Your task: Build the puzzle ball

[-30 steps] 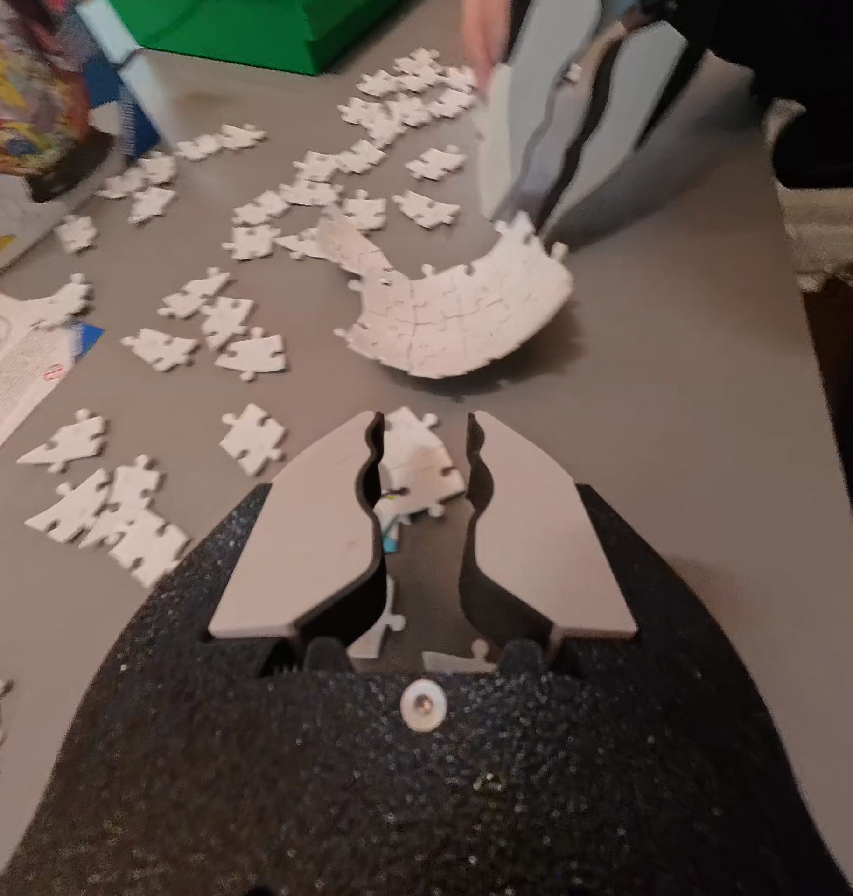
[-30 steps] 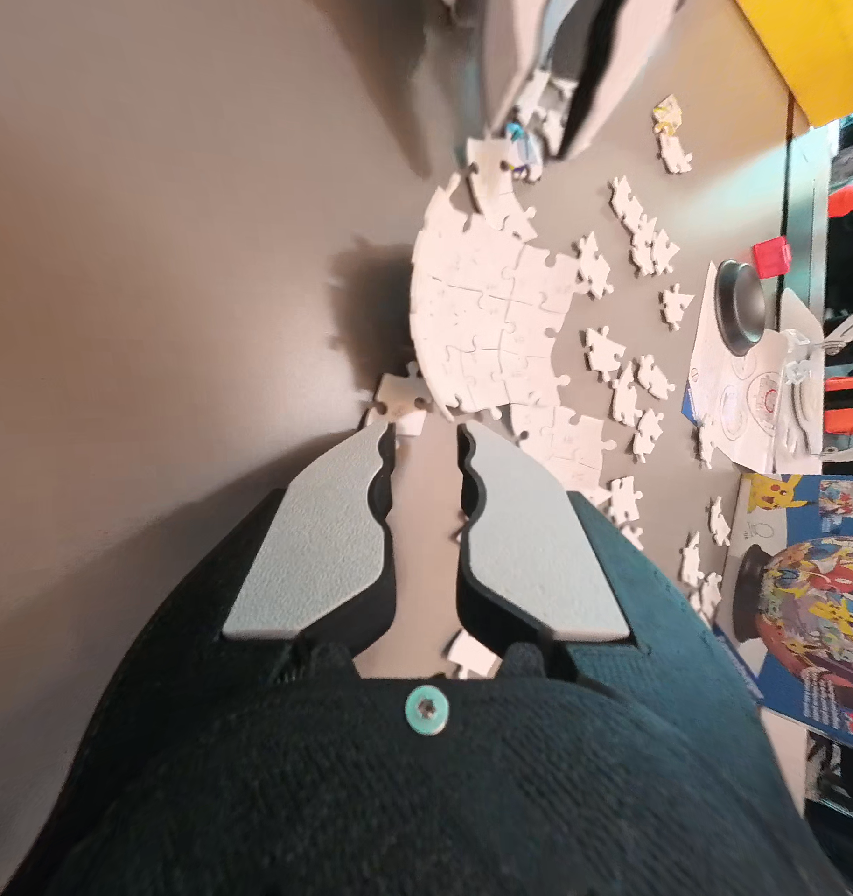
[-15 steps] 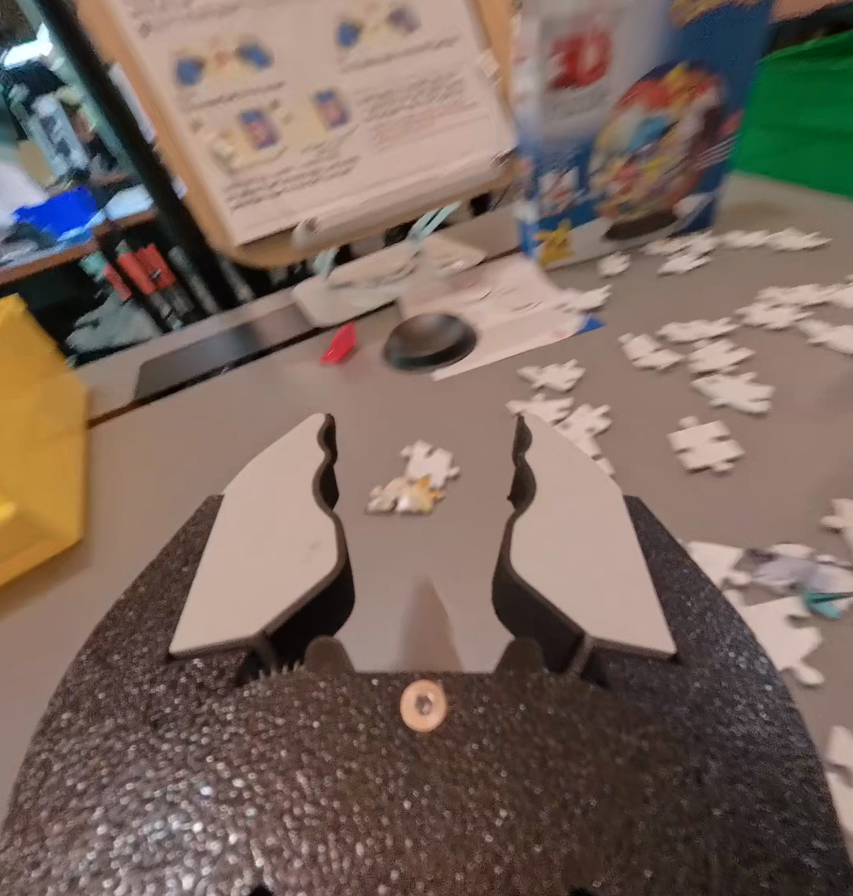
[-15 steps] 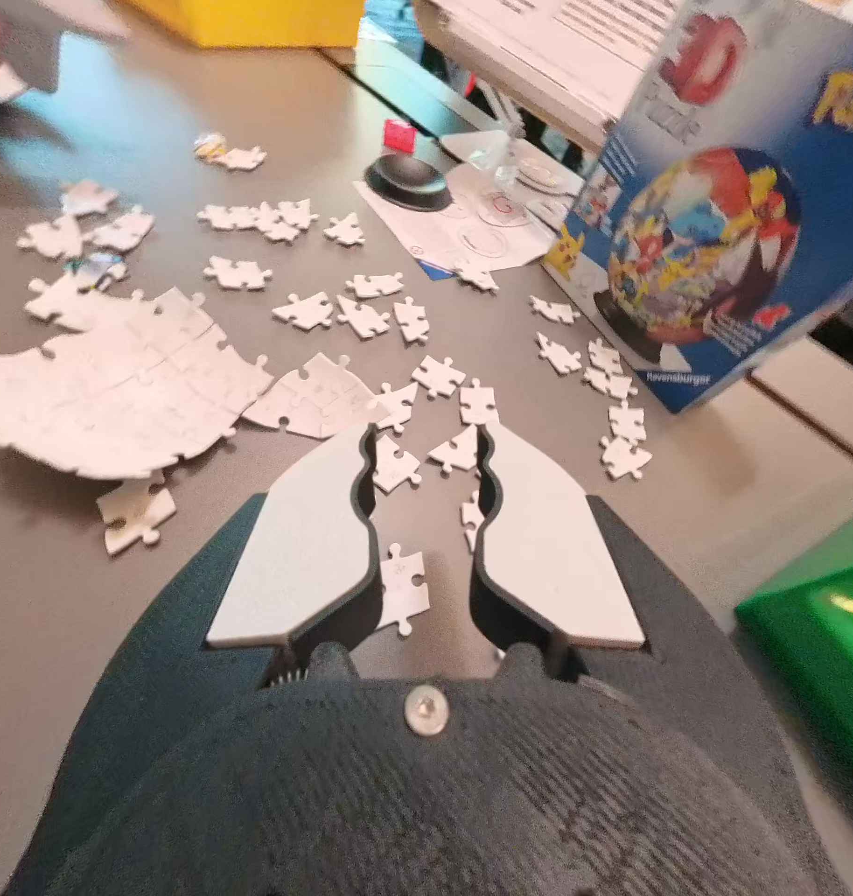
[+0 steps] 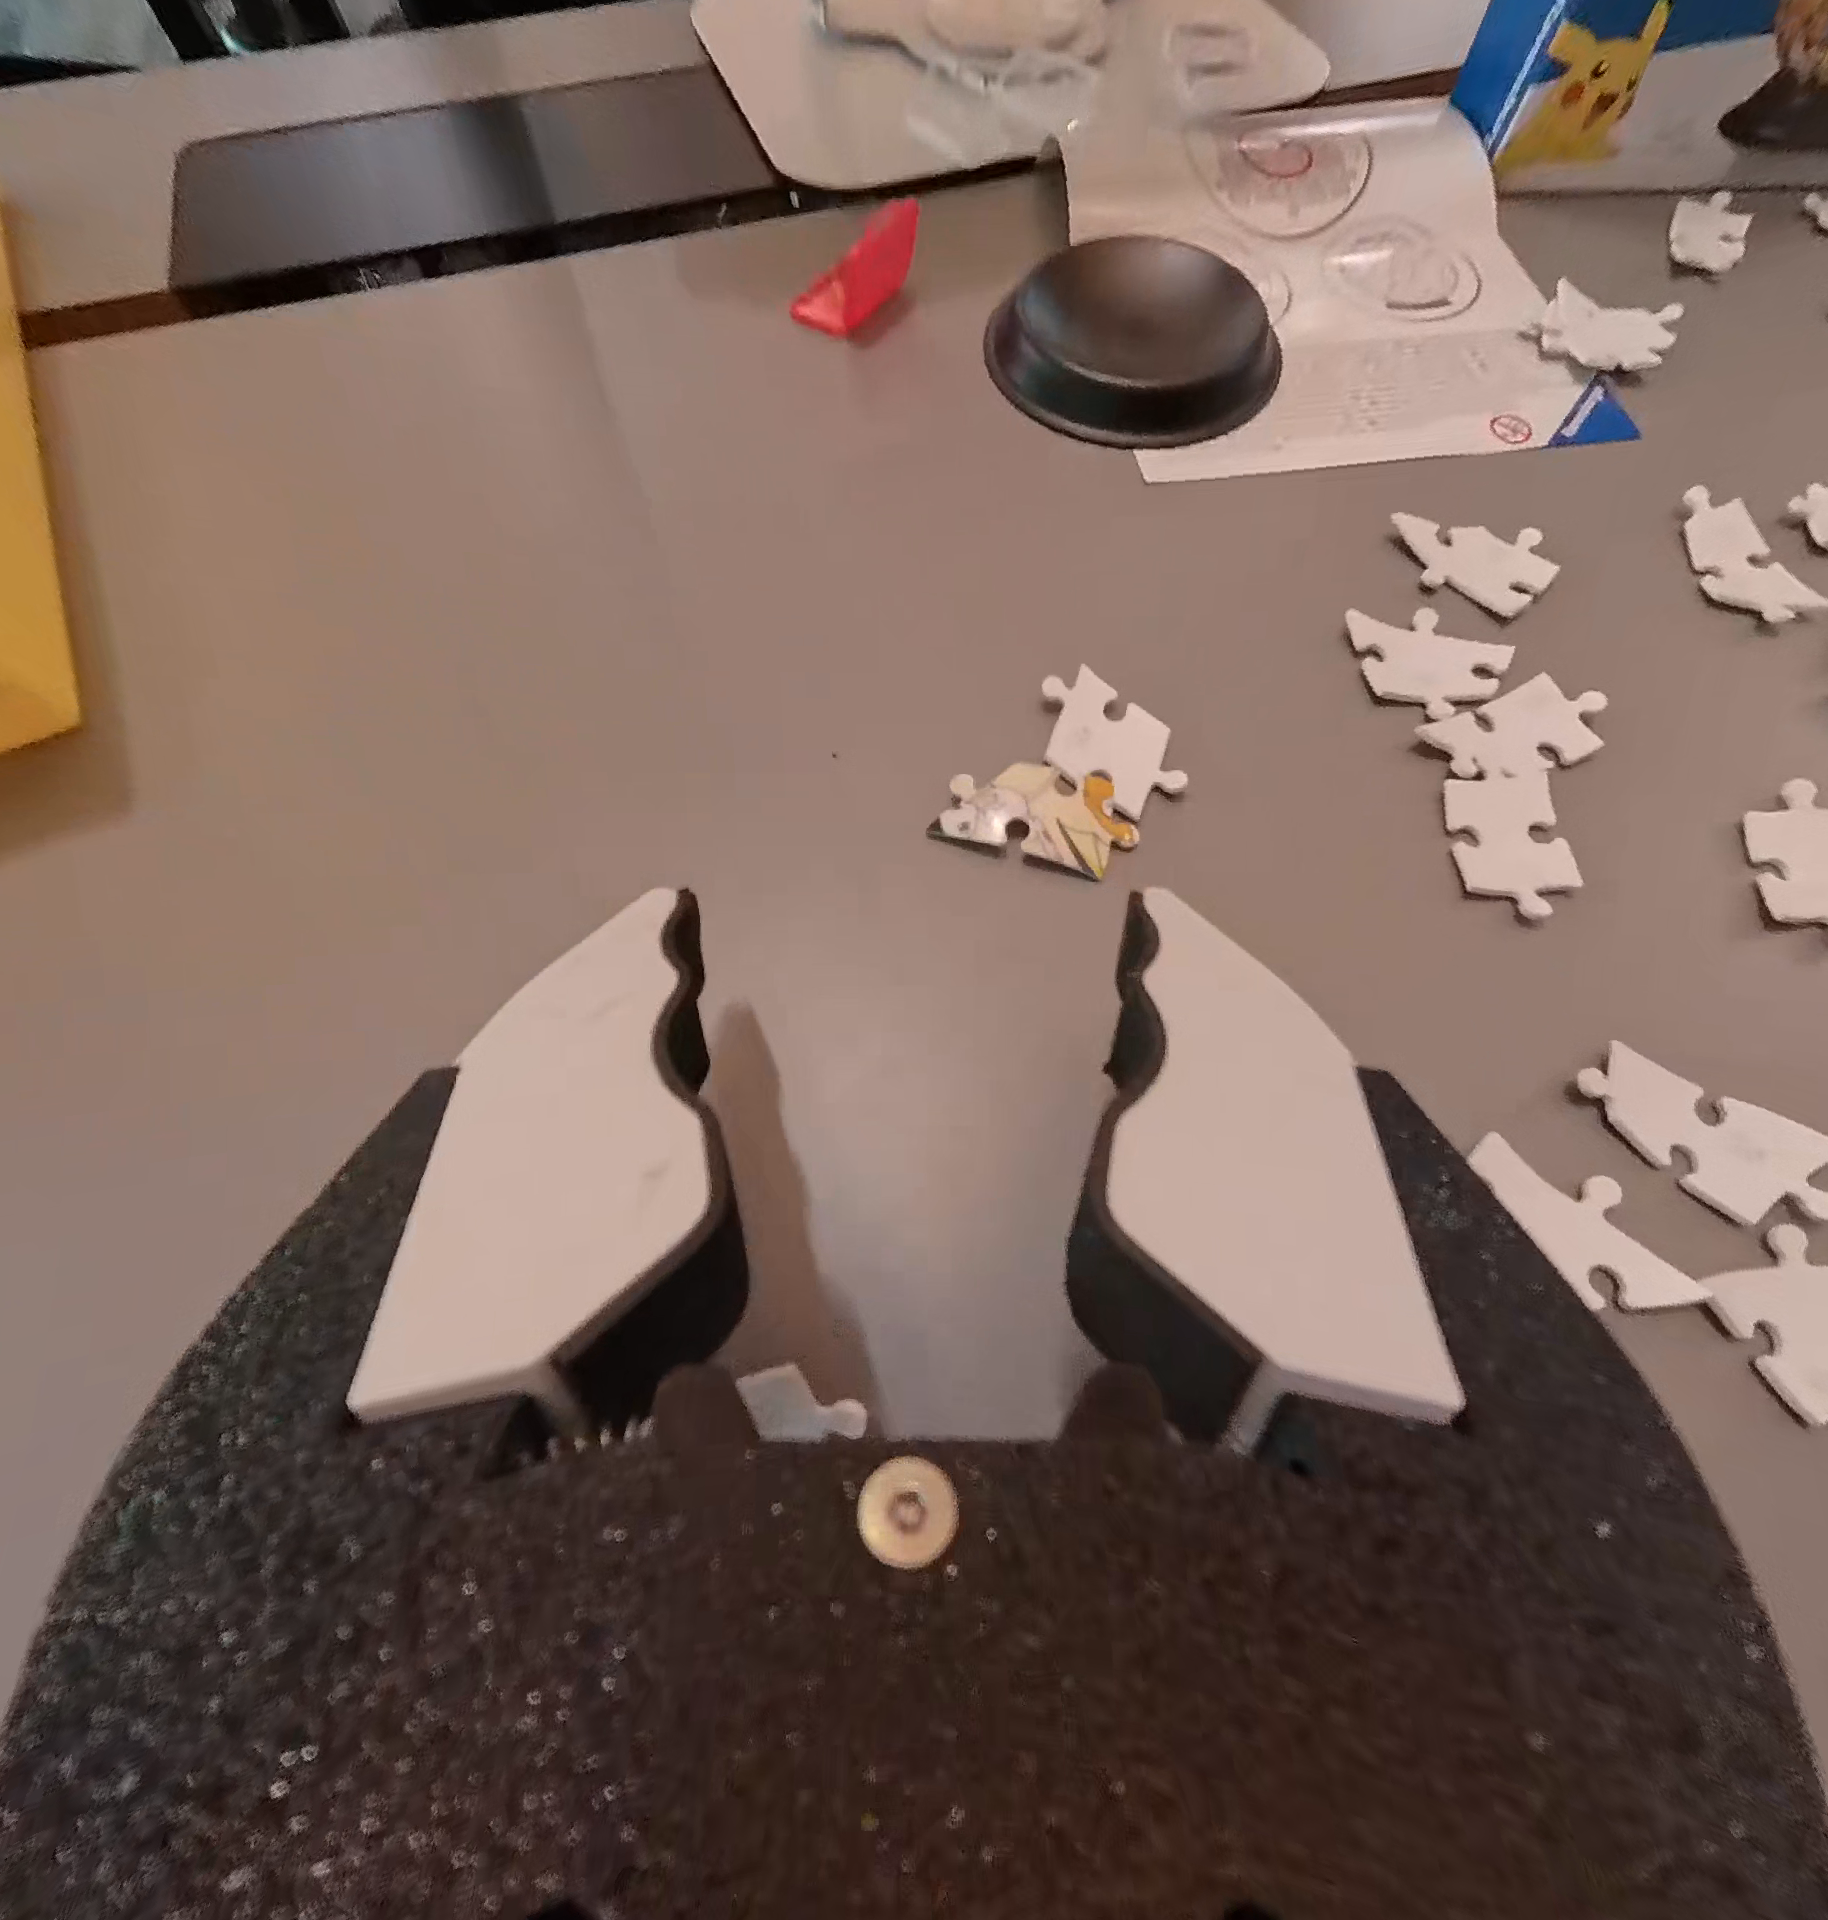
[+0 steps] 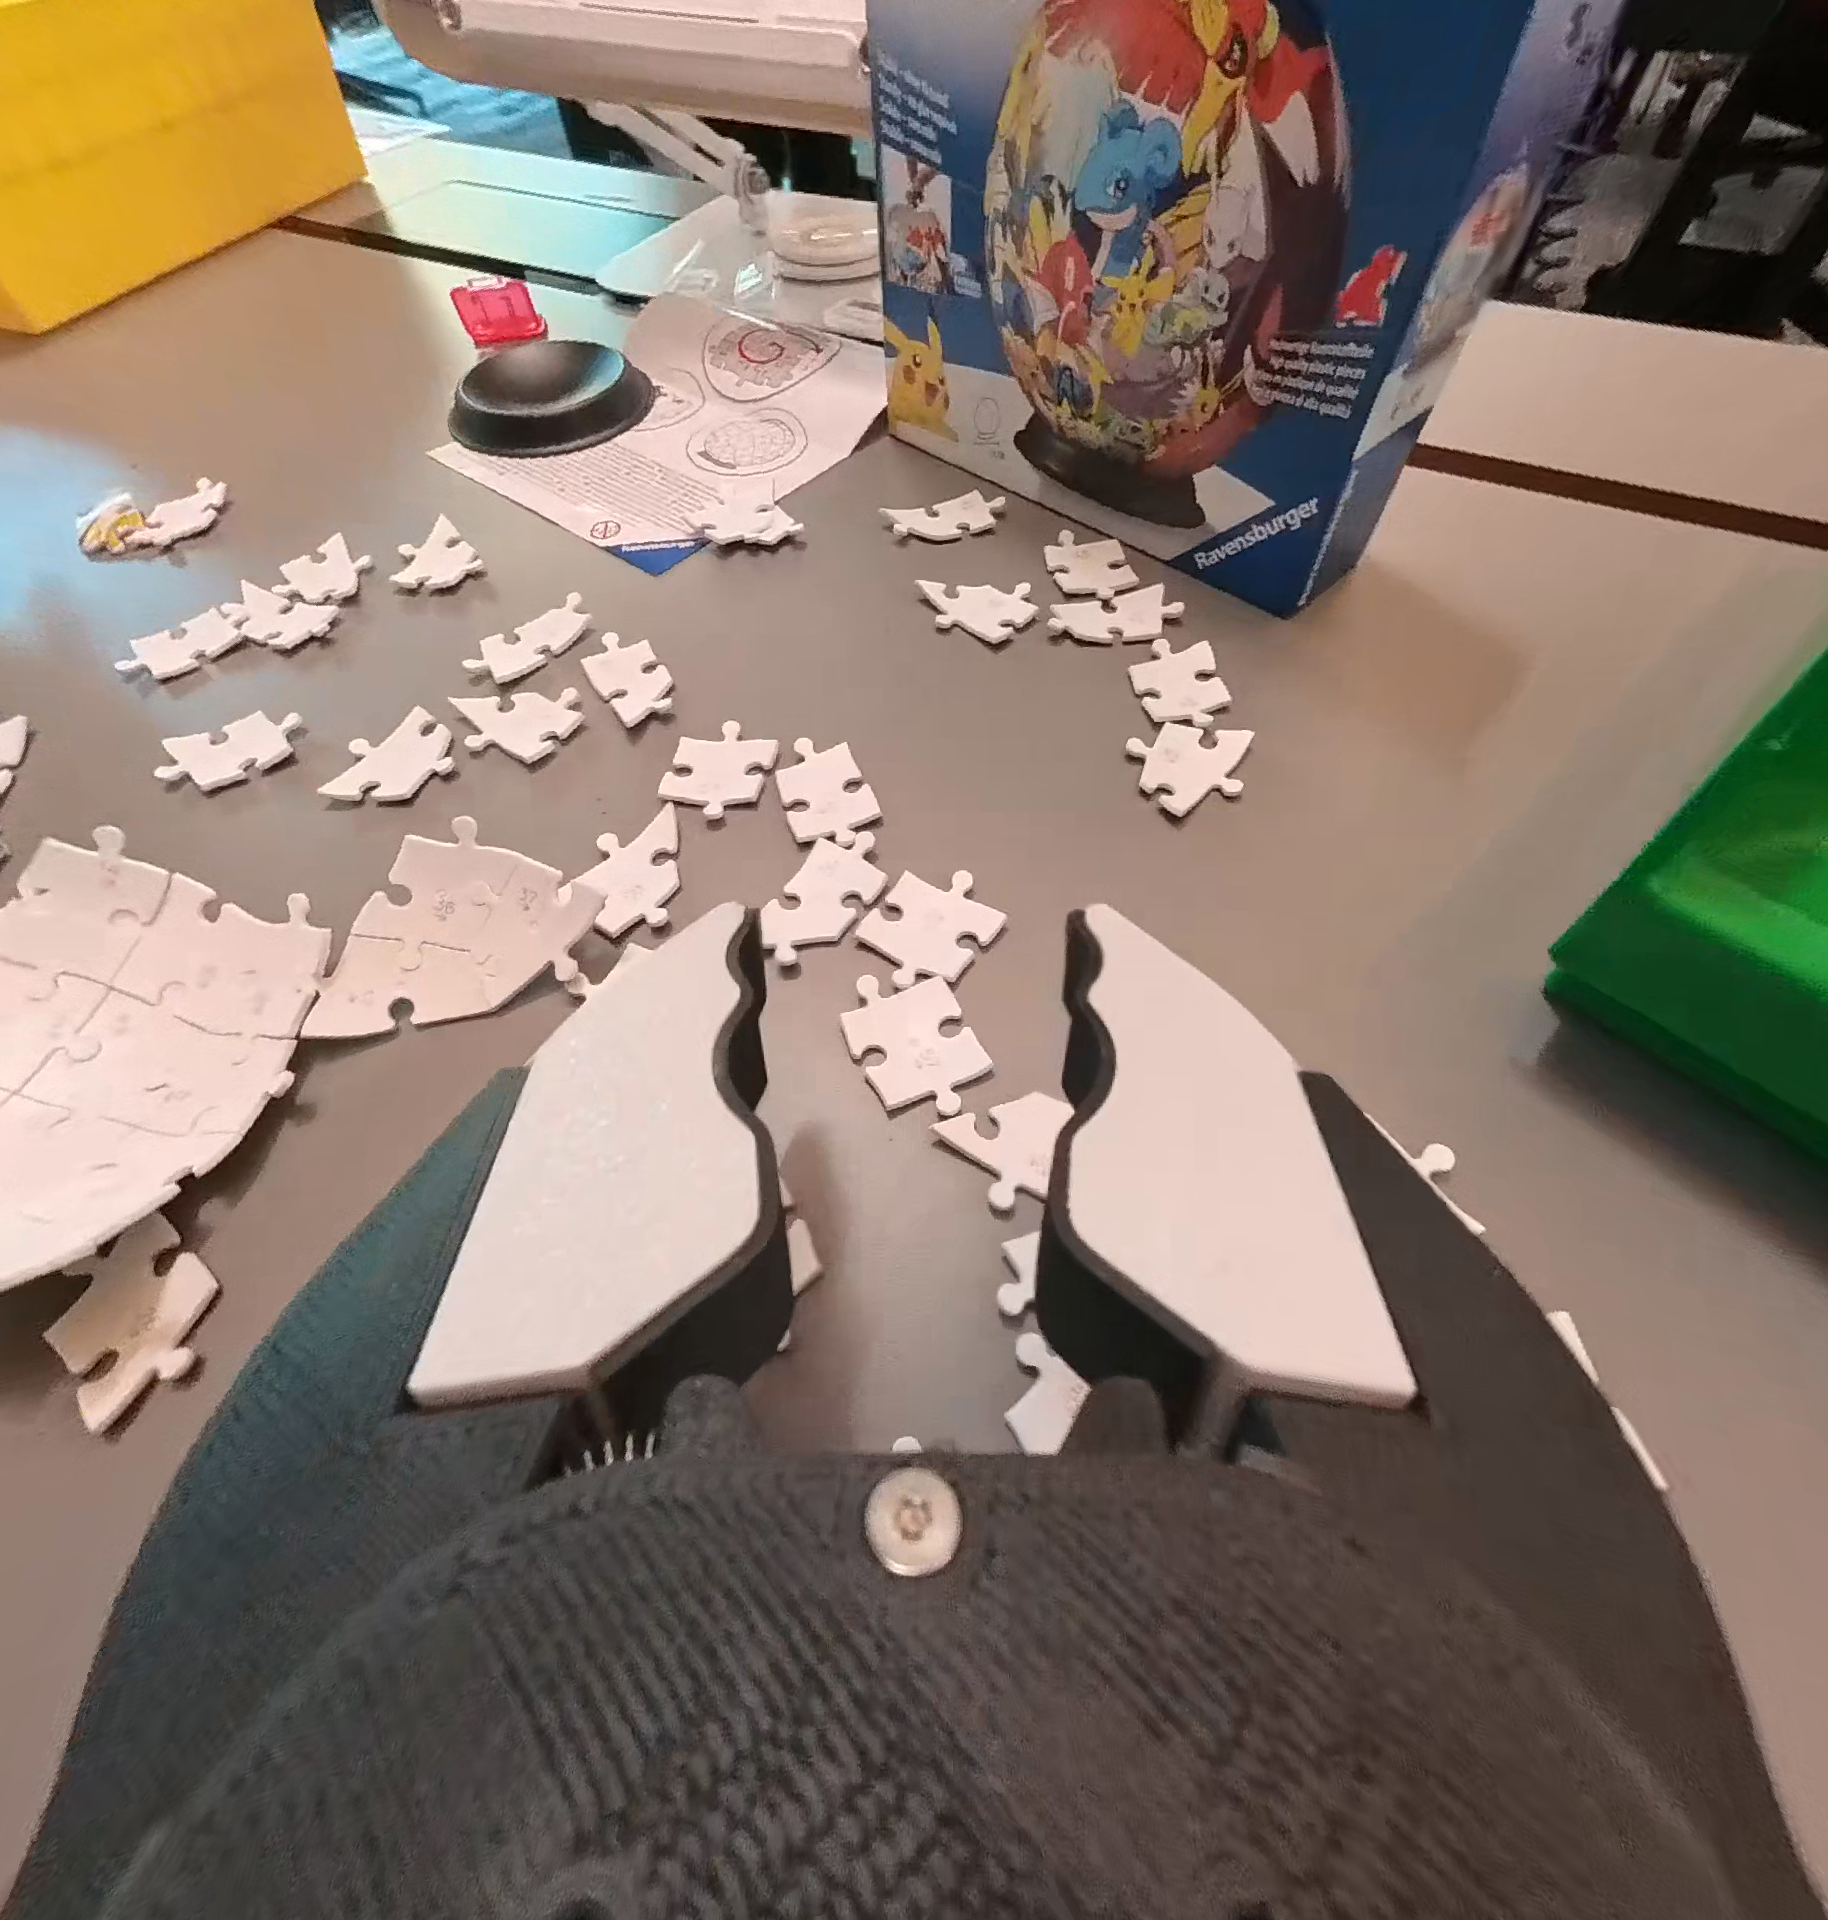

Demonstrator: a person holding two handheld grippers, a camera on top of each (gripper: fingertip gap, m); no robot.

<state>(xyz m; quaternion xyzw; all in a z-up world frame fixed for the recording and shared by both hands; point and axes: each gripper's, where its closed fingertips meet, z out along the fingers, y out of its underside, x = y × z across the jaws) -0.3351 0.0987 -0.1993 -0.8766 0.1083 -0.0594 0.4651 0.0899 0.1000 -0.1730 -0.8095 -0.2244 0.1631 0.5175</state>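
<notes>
Several loose white puzzle pieces (image 6: 515,717) lie face down on the grey table. A curved, partly built section of the ball (image 6: 89,1049) lies at the left of the right wrist view, with a smaller joined group (image 6: 453,935) beside it. My right gripper (image 6: 915,945) is open and empty, low over loose pieces (image 6: 915,1039). My left gripper (image 5: 910,914) is open and empty over bare table. A face-up coloured piece (image 5: 1035,821) and a white piece (image 5: 1112,743) lie just ahead of it. The black ball stand (image 5: 1133,332) sits farther back, also in the right wrist view (image 6: 551,400).
The blue puzzle box (image 6: 1180,291) stands at the back. An instruction sheet (image 5: 1388,343) lies under the stand. A small red object (image 5: 858,275) sits beside it. A yellow bin (image 5: 6,488) is at the left and a green bin (image 6: 1741,925) at the right. From my left tips it is roughly 4 cm to the face-up coloured piece (image 5: 1035,821); from my right, 40 cm. My right wrist view (image 6: 97,516) looks at it from another angle.
Both grippers have swung away from the built section and opened wider. The left one now faces the stand and yellow bin; the right one faces the loose pieces and the box.
</notes>
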